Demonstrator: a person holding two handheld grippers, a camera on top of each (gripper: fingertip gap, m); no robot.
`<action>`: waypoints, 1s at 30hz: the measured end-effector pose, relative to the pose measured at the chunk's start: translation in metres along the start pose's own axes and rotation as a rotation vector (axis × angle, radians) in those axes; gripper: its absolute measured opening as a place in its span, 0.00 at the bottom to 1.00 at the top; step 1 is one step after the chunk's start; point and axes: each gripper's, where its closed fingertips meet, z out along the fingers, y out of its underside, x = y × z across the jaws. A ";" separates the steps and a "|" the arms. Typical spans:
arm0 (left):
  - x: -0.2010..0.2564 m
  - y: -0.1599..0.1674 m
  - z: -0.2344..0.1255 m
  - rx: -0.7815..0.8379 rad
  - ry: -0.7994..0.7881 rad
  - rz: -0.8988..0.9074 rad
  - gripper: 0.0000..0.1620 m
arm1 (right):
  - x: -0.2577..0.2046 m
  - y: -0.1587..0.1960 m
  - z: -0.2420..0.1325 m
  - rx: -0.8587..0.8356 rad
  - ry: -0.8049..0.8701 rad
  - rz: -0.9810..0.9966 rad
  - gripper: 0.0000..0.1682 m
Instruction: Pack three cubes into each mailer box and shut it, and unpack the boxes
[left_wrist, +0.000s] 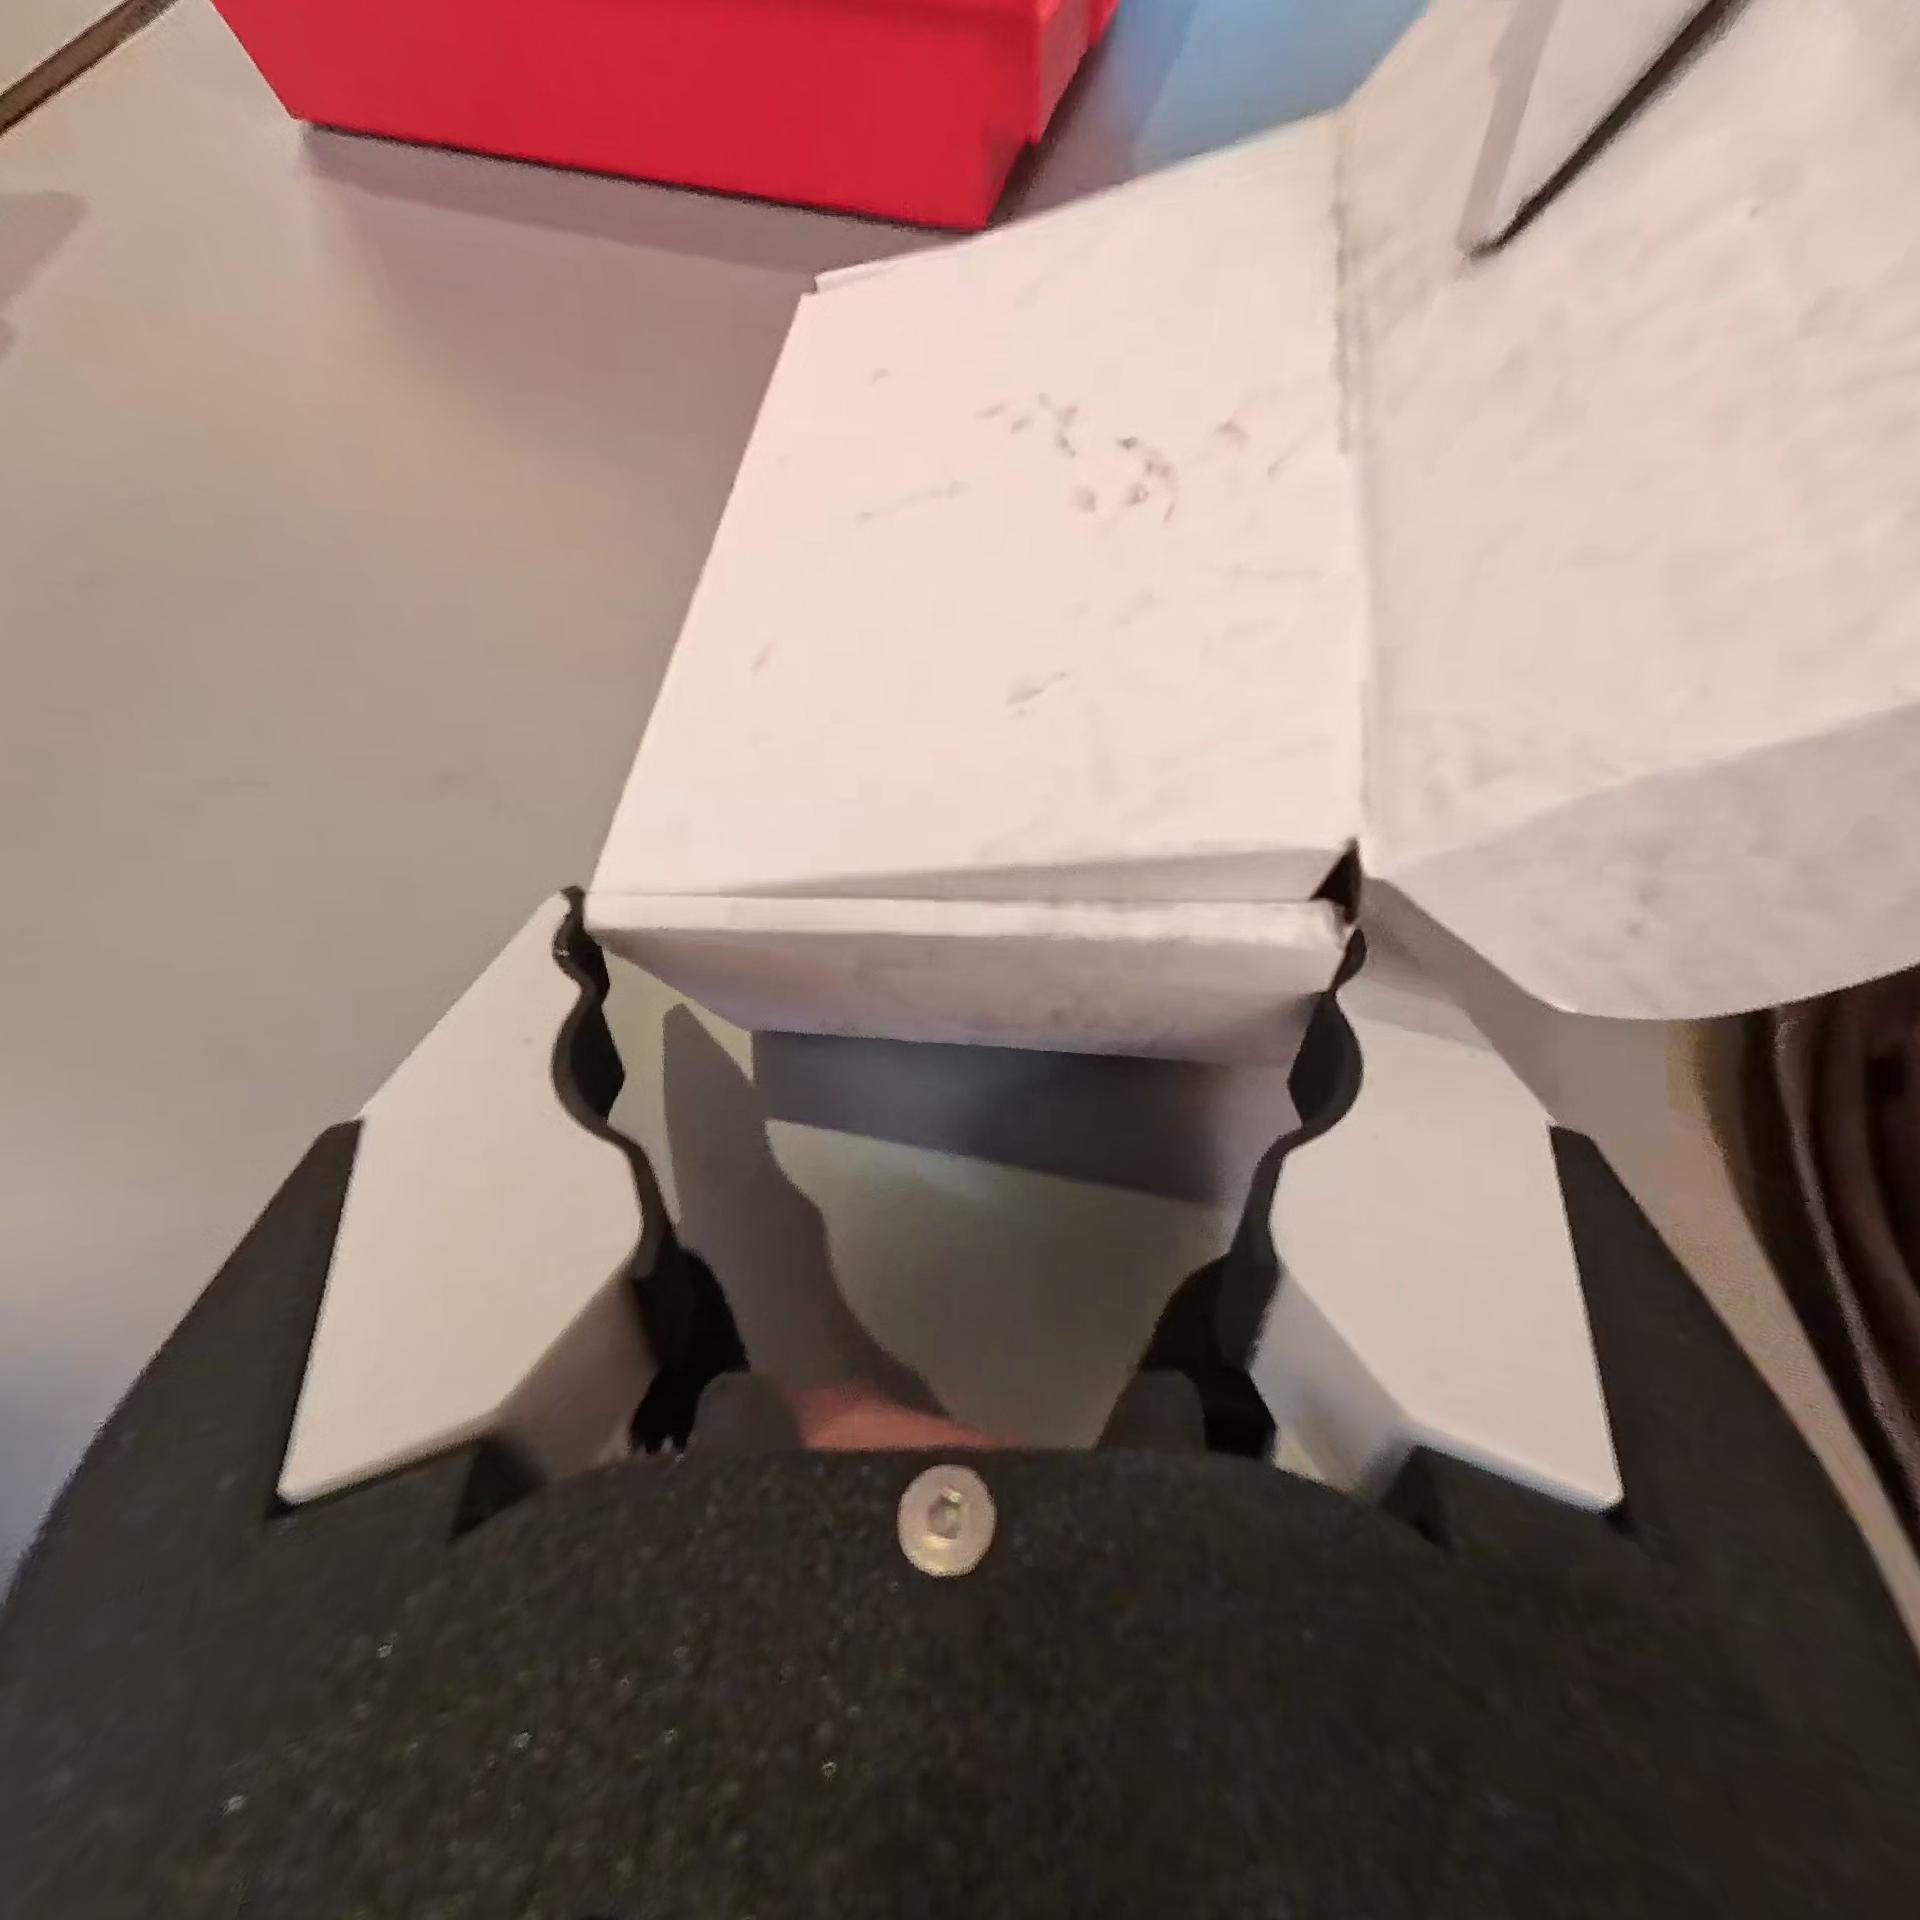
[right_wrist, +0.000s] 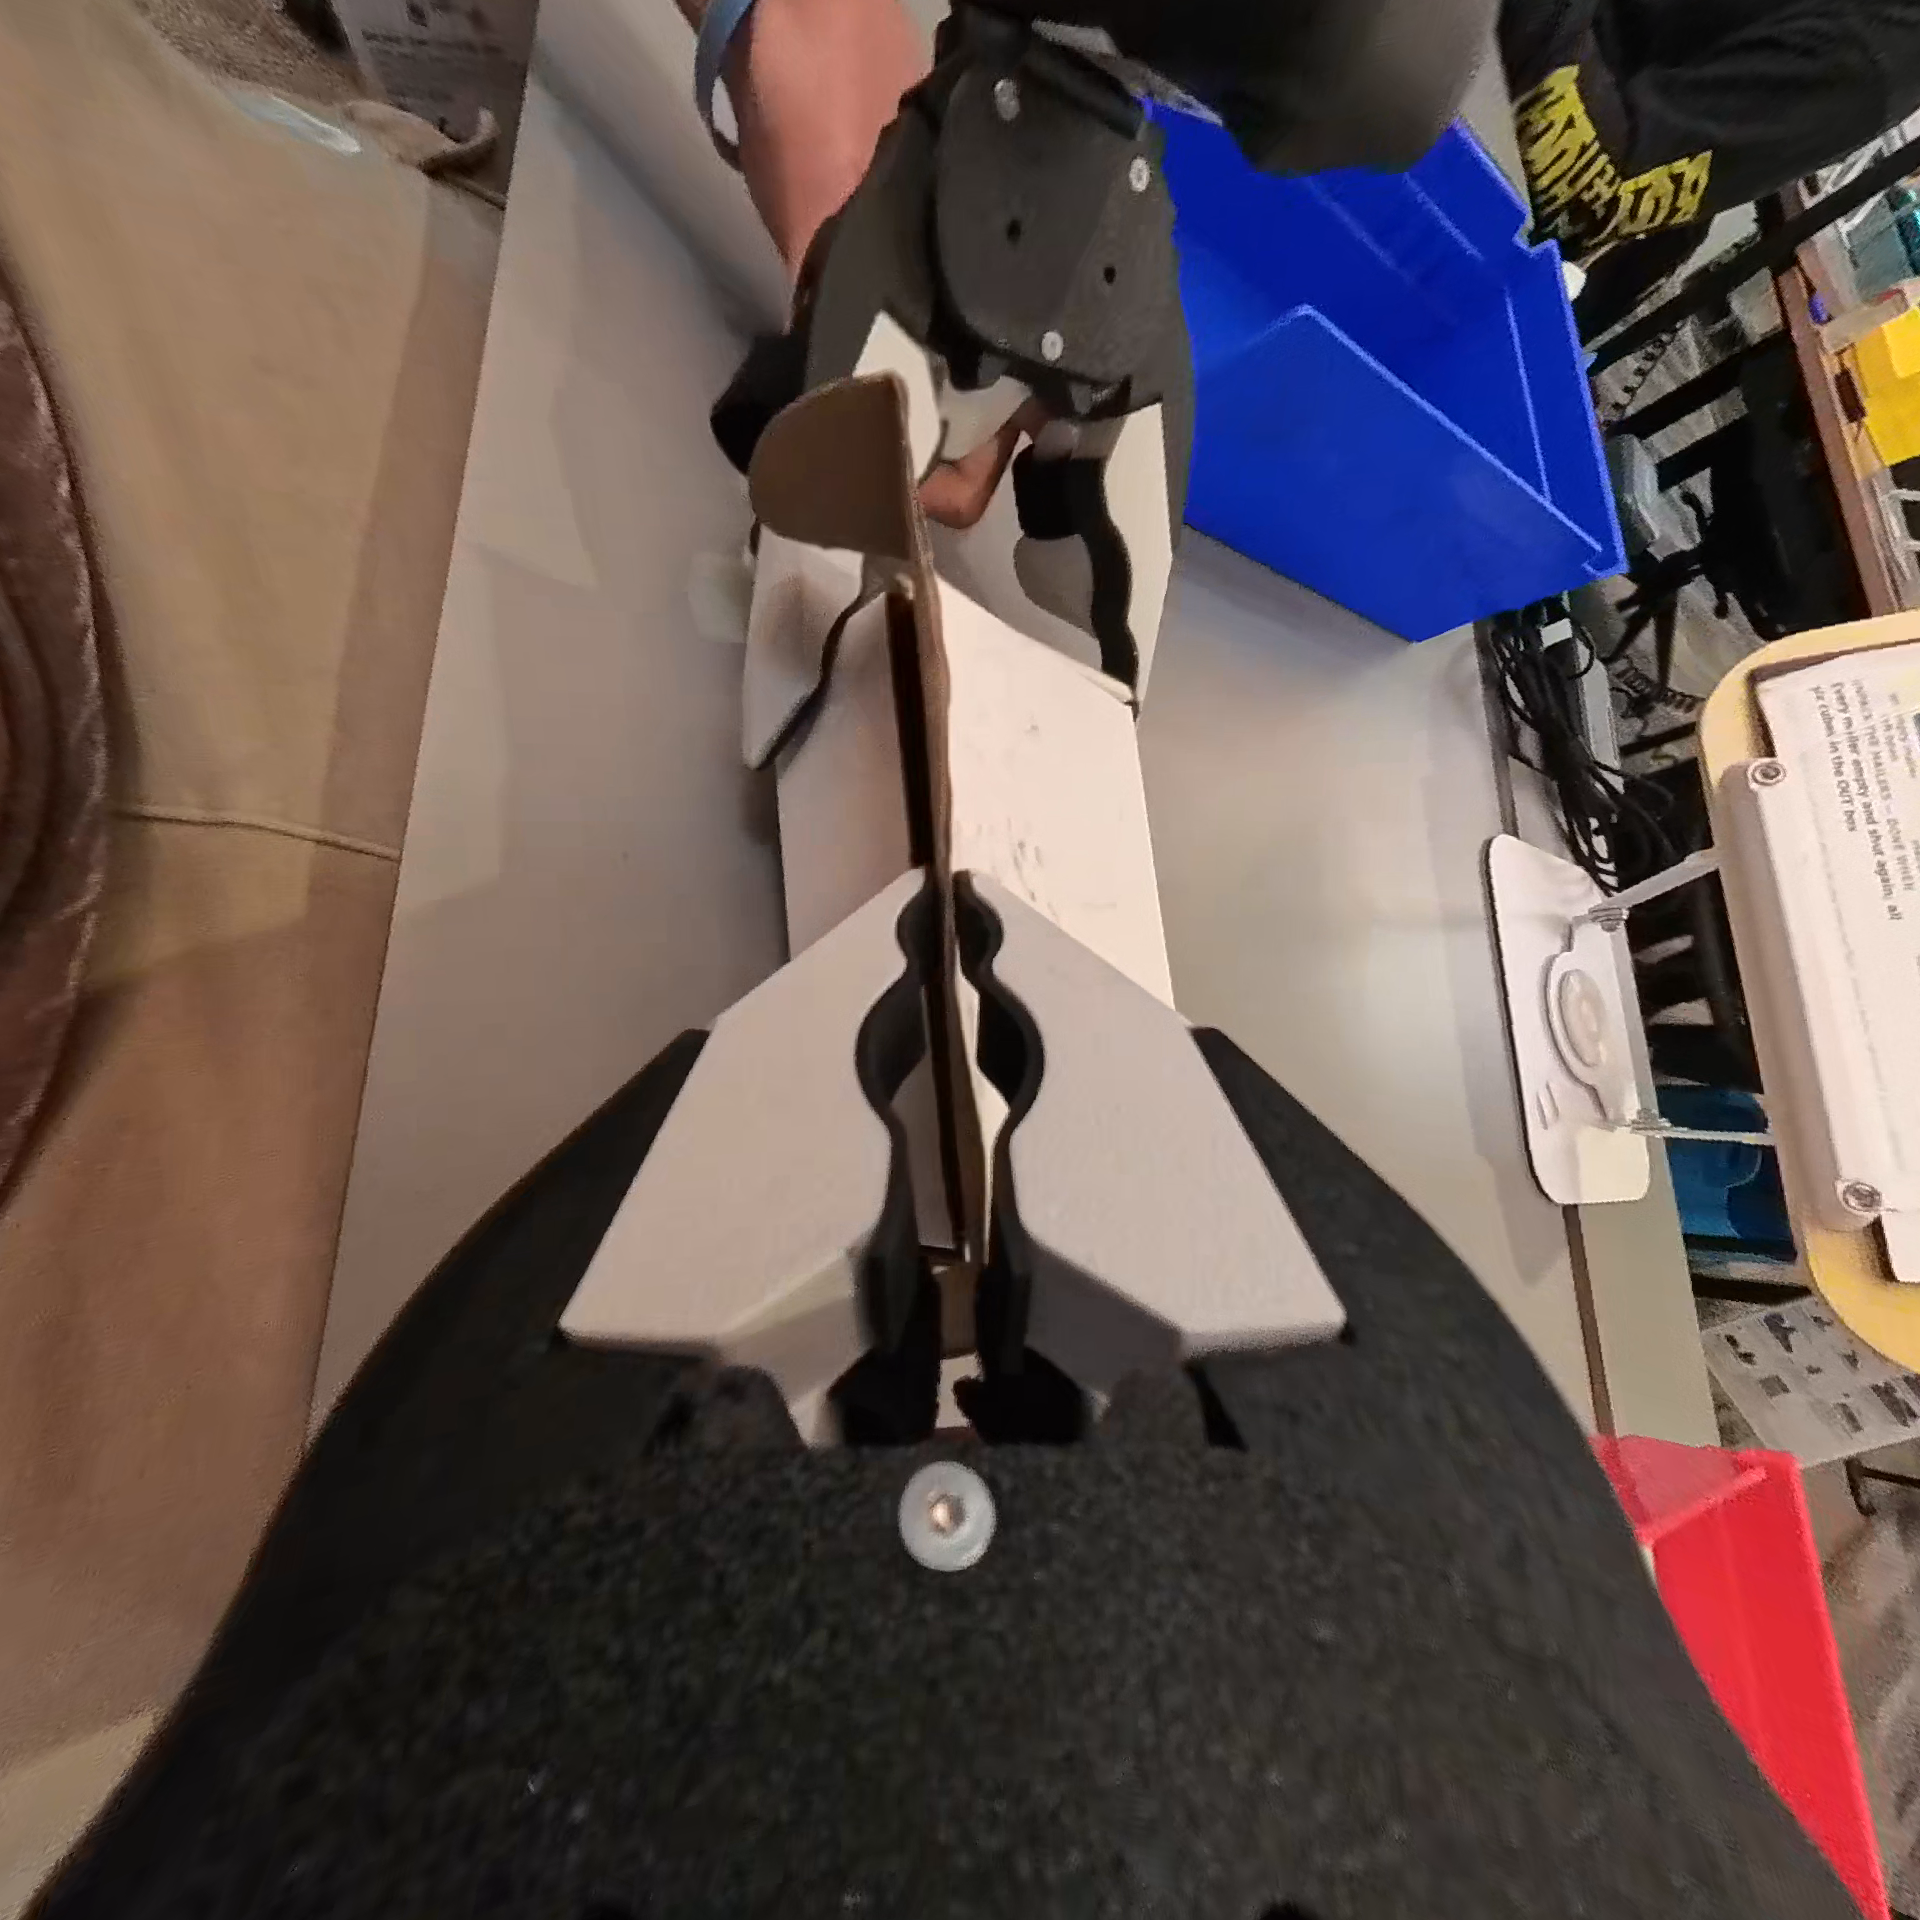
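Note:
A white mailer box (left_wrist: 987, 623) lies on the grey table (left_wrist: 312, 623). My left gripper (left_wrist: 961, 925) spans the box's near end, with a fingertip against each corner. The box's lid (left_wrist: 1610, 520) is raised at the right. In the right wrist view my right gripper (right_wrist: 948, 883) is shut on the lid's edge (right_wrist: 930, 727), which stands upright and edge-on with a rounded tab (right_wrist: 831, 468) at its far end. The left gripper (right_wrist: 951, 686) shows at the box's far end. No cubes are in view, and the inside of the box is hidden.
A red bin (left_wrist: 644, 94) stands on the table beyond the box and shows again in the right wrist view (right_wrist: 1745, 1610). A blue bin (right_wrist: 1382, 364) stands beside the box's far end. A sheet on a round stand (right_wrist: 1829, 935) is off the table. Tan fabric (right_wrist: 208, 727) lies along the other side.

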 end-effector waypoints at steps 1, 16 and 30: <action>-0.001 0.002 0.002 -0.015 -0.016 0.014 0.80 | 0.003 0.000 -0.001 0.001 0.008 0.008 0.00; -0.003 0.012 0.004 -0.071 -0.104 0.164 0.80 | 0.156 0.023 0.048 -0.241 0.249 -0.088 0.01; 0.001 0.012 0.004 -0.071 -0.096 0.174 0.80 | 0.136 0.100 0.117 -0.463 -0.233 0.301 0.09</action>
